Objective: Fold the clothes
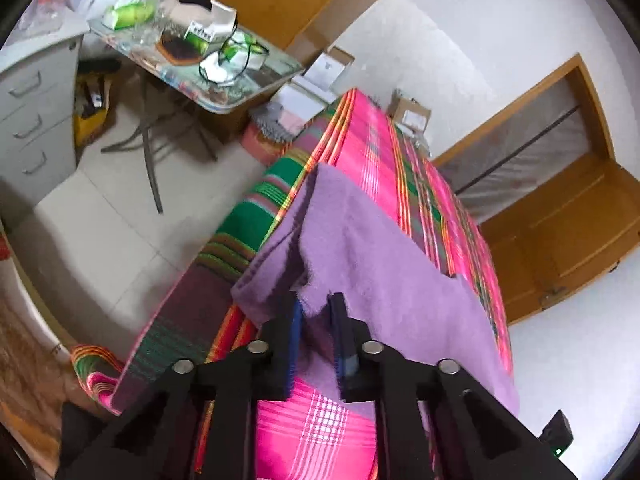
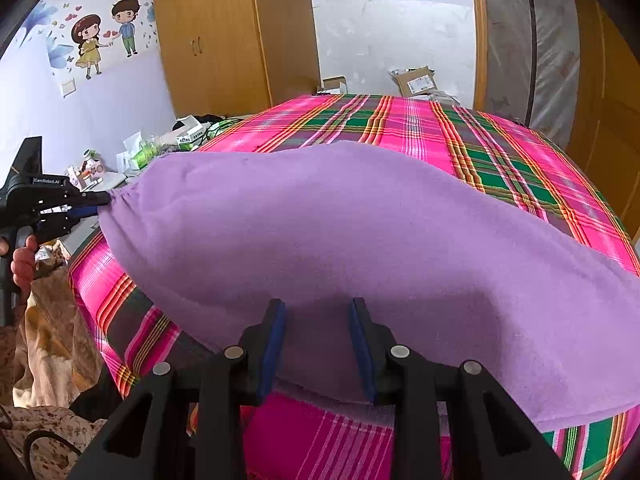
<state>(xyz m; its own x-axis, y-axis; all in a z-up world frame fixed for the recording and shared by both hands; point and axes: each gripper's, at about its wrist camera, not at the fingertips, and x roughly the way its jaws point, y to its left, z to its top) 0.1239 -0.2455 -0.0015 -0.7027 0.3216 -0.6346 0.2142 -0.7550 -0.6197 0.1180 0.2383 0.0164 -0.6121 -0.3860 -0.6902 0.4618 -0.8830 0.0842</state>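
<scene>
A purple fleecy cloth [image 2: 340,220] is held up, spread over a bed with a pink and green plaid sheet [image 2: 400,120]. In the left wrist view my left gripper [image 1: 317,304] is shut on a bunched edge of the purple cloth [image 1: 380,248], which drapes away to the right. The right wrist view shows that same left gripper [image 2: 106,199] at the far left, pinching the cloth's gathered corner, with a person's hand [image 2: 22,264] on its handle. My right gripper [image 2: 318,305] grips a thick fold at the near edge, its blue pads on either side.
A cluttered folding table [image 1: 192,52] and a grey drawer cabinet [image 1: 32,112] stand left of the bed on a tiled floor. Cardboard boxes [image 2: 416,80] sit beyond the bed's far edge. A wooden wardrobe [image 2: 212,32] and a wrapped mattress [image 2: 532,40] line the walls.
</scene>
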